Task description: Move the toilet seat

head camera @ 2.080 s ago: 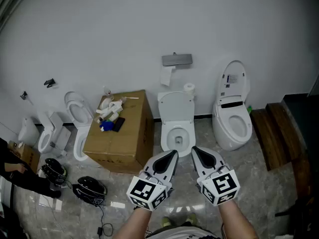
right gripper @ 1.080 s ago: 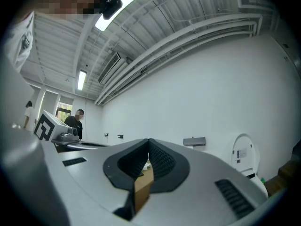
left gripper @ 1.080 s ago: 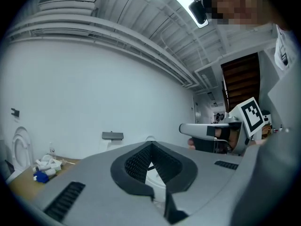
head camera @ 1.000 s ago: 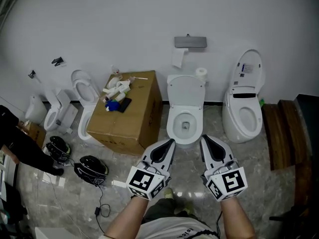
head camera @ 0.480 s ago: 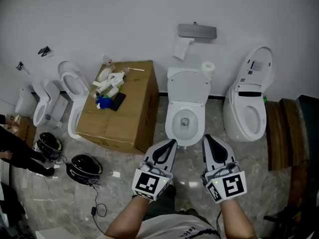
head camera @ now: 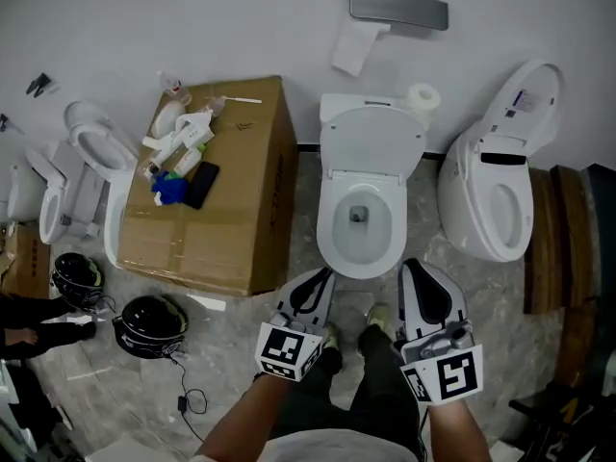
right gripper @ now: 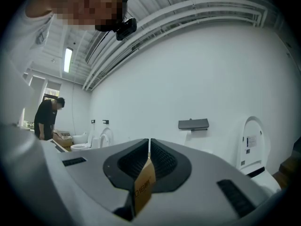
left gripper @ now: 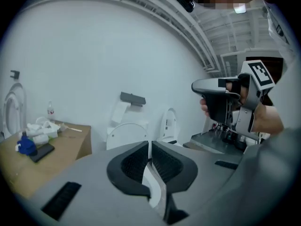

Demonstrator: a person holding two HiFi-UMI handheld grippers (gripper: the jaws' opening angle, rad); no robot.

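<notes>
A white toilet stands against the wall in the middle, with its lid raised and the seat ring down on the bowl. My left gripper is shut and empty, hovering just short of the bowl's front left rim. My right gripper is shut and empty too, off the bowl's front right. In the left gripper view the raised lid shows beyond the shut left gripper, with the right gripper held up at the right. The right gripper view shows its own jaws closed against the white wall.
A cardboard box with bottles and a phone stands left of the toilet. A second toilet with its lid up is at the right, beside wooden steps. Two helmets and a cable lie on the floor. A paper roll sits on the tank.
The view has closed in on the middle toilet and tilted down. Both grippers kept their place in front of me, shut, and now sit near the bowl's front rim.
</notes>
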